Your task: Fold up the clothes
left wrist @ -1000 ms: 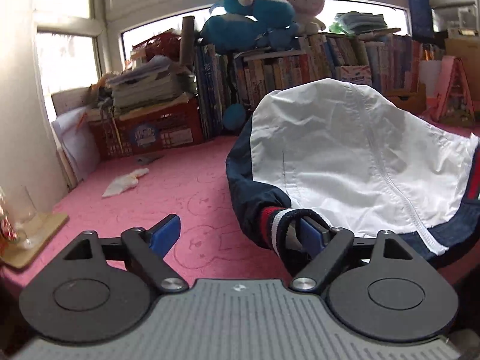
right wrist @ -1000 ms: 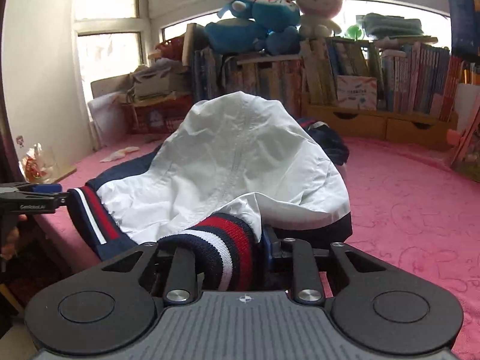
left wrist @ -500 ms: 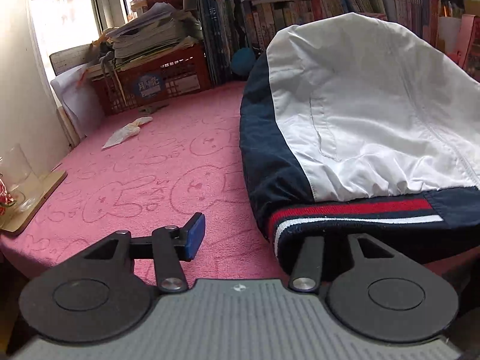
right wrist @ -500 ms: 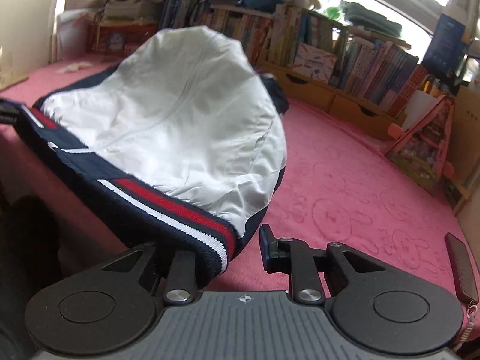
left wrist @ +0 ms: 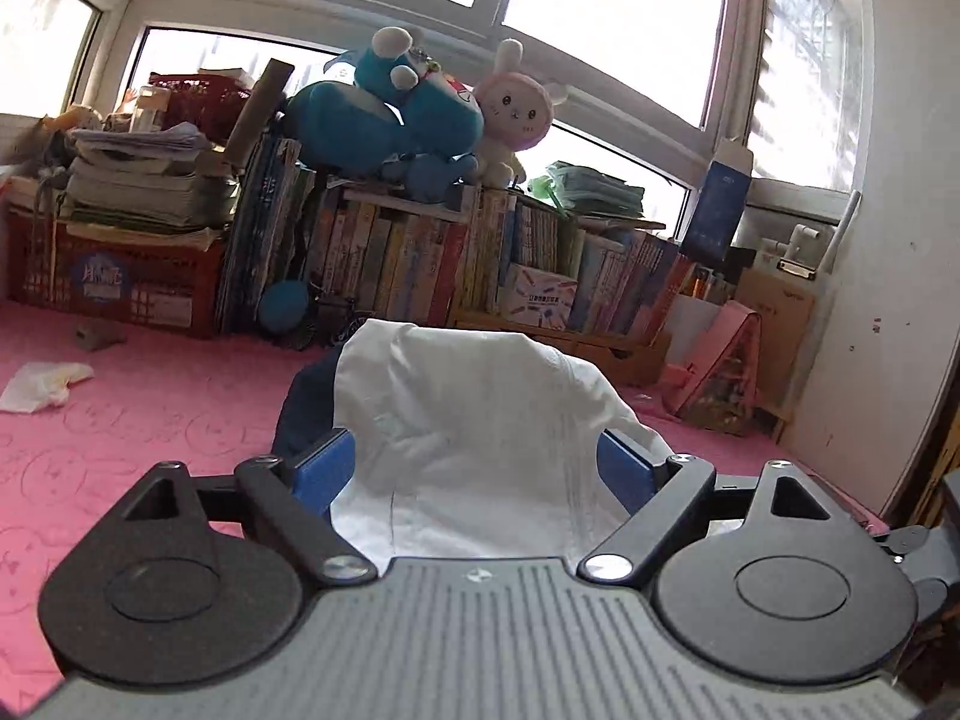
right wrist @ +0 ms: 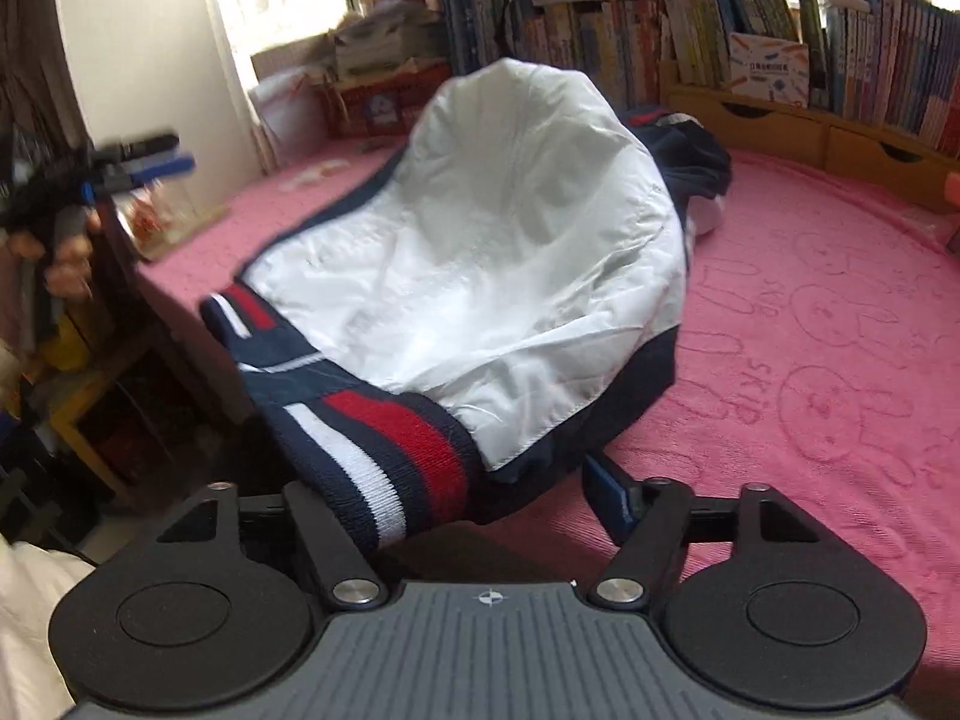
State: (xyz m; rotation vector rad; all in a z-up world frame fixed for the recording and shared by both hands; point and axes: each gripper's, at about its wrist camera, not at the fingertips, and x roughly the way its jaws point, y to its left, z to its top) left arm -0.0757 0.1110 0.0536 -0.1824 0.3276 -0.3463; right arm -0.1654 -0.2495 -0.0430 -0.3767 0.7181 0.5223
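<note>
Both tongs had let go and stood spread: right tongs [right wrist: 486, 486] nearest the jacket [right wrist: 498, 258] hem, long axis running far-right; left tongs [left wrist: 474, 468] raised.

Both grippers, left gripper [left wrist: 474, 468] and right gripper [right wrist: 474, 492], wide apart

A lived-in room of a home is shown, most likely a bedroom or child's room. A pink bedspread [right wrist: 840, 312] printed with rabbit outlines is spread across the near surface. At the far side, rows of books [left wrist: 420, 258] are packed under wide windows [left wrist: 606, 18], and plush toys [left wrist: 390, 120] (a blue one and a pink rabbit) are perched on top. A red crate [left wrist: 114, 282] under stacked papers is seen far left.
</note>
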